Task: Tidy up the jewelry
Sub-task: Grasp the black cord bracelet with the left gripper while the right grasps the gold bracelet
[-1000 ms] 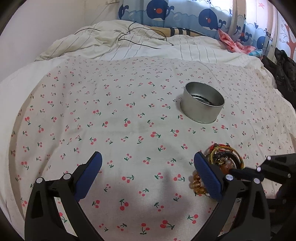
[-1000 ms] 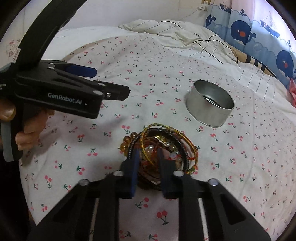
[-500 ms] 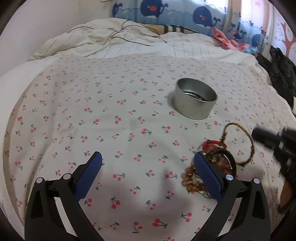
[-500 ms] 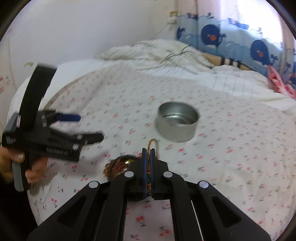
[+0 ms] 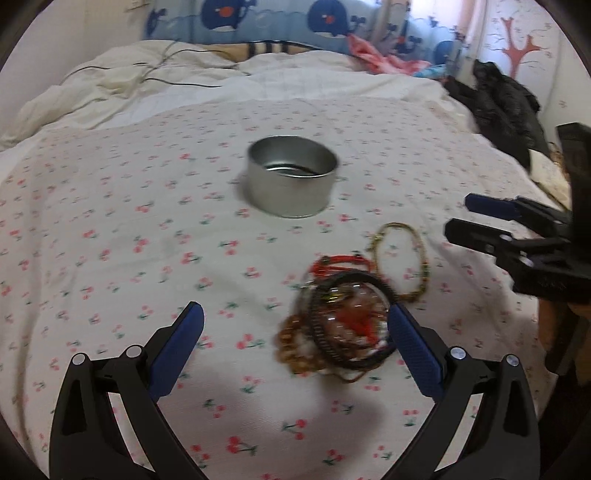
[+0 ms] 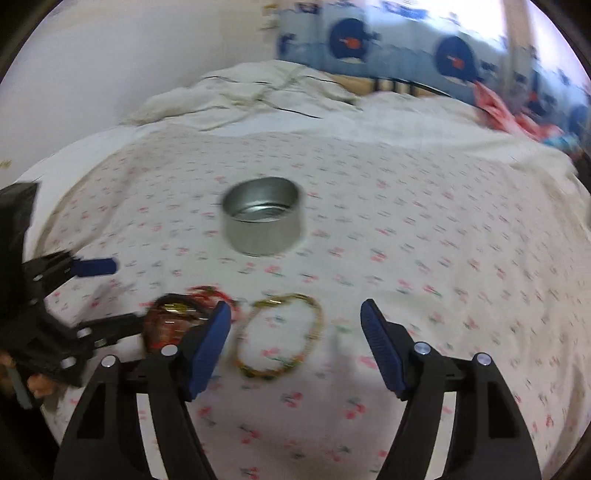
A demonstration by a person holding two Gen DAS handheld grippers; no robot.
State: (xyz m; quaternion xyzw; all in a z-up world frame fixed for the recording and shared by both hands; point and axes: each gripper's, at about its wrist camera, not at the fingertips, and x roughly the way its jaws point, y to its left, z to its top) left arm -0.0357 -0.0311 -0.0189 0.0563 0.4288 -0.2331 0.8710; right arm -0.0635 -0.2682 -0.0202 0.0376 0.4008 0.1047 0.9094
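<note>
A pile of bracelets [image 5: 343, 325] lies on the cherry-print sheet [image 5: 110, 229], with red, black and amber bead pieces; it also shows in the right wrist view [image 6: 173, 321]. A yellow-green woven bracelet [image 5: 402, 266] lies flat beside the pile, apart from it, and sits between my right gripper's fingers in the right wrist view [image 6: 280, 339]. A round metal tin [image 5: 291, 181] stands farther back [image 6: 264, 219]. My left gripper [image 5: 295, 343] is open and empty, its right finger beside the pile. My right gripper [image 6: 295, 332] is open and empty above the woven bracelet.
A crumpled cream duvet [image 5: 155, 81] with black cables lies at the back. Whale-print curtains [image 5: 258, 18] hang behind. Dark clothing [image 5: 502, 107] is piled at the right edge of the bed. Pink cloth [image 5: 373, 55] lies near the headboard.
My right gripper pulled the woven bracelet out of the pile, then opened and let it go; it now lies flat on the sheet. Both cameras have moved back and higher.
</note>
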